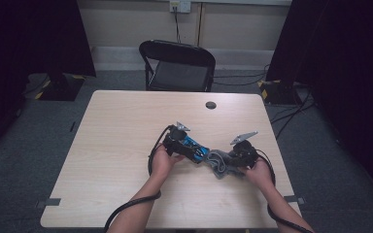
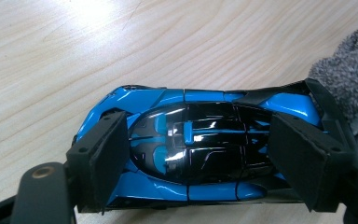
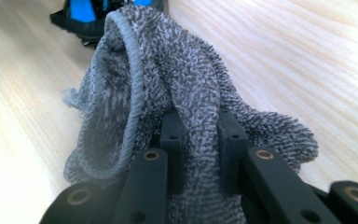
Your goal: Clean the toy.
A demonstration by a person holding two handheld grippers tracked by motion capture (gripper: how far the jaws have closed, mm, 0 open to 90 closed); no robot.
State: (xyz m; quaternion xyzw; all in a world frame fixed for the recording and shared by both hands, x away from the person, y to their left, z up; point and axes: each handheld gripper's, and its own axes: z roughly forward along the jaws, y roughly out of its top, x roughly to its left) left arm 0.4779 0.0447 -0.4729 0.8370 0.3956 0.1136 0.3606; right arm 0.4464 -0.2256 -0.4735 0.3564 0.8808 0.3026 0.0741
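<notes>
Near the table's (image 1: 116,145) right front, the left gripper (image 1: 201,156) clamps the glossy blue-and-black toy car (image 2: 191,149) steady so the right gripper (image 3: 200,135), pinched shut on a grey terry cloth (image 3: 168,79), can wipe it.

both forearms come in from the bottom edge of the high view and angle toward each other at the lower middle of the frame. the left hand (image 1: 162,160) wraps the left gripper (image 1: 197,154), which points toward the right of the frame, its jaws clamped on something held between them. the right hand (image 1: 258,170) grips the right gripper (image 1: 222,162), which points left, jaws pinched nearly together on what they hold. the two gripper tips sit just beside each other.
</notes>
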